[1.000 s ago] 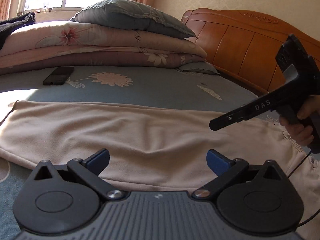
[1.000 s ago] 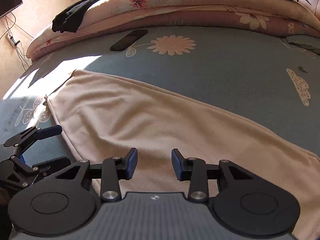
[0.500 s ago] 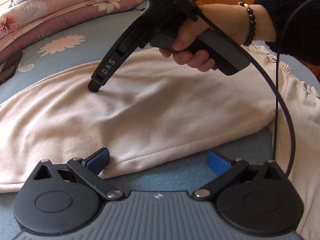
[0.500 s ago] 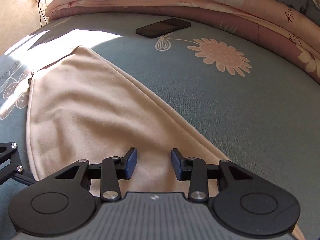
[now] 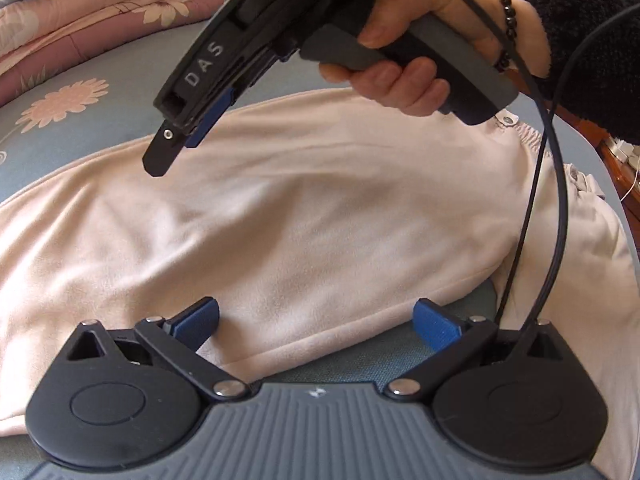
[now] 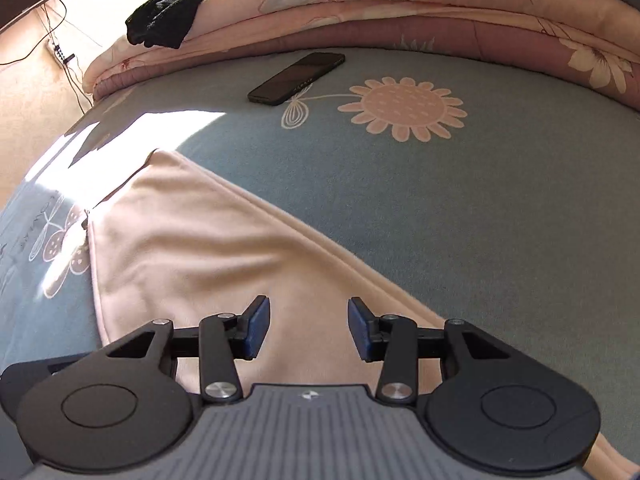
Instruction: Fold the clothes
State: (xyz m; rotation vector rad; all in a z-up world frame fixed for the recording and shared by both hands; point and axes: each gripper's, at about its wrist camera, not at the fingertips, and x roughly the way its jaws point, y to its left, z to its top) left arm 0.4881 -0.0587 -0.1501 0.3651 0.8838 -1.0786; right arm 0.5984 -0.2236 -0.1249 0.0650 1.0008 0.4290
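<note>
- A pale pink garment lay spread flat across a blue-grey bedsheet printed with pink flowers.
- The left gripper sat low at the garment's near edge, its jaws spread wide and holding nothing; its left blue pad rested over the cloth, while the right one was above the bare sheet just off the hem.
- The right gripper hovered over a narrowing end of the same garment, its jaws parted and empty, the cloth showing in the gap between them.
- In the left wrist view a hand held that right gripper by its grey handle above the garment, its tip pointing down without touching the cloth.
- A dark fuzzy sleeve and a beaded bracelet showed at the wrist, and a black cable looped down to the left gripper's body.
- A dark phone lay on the sheet beyond the garment, well apart from it.
- Folded floral quilts were stacked at the back, with a black cloth draped over one end.
</note>
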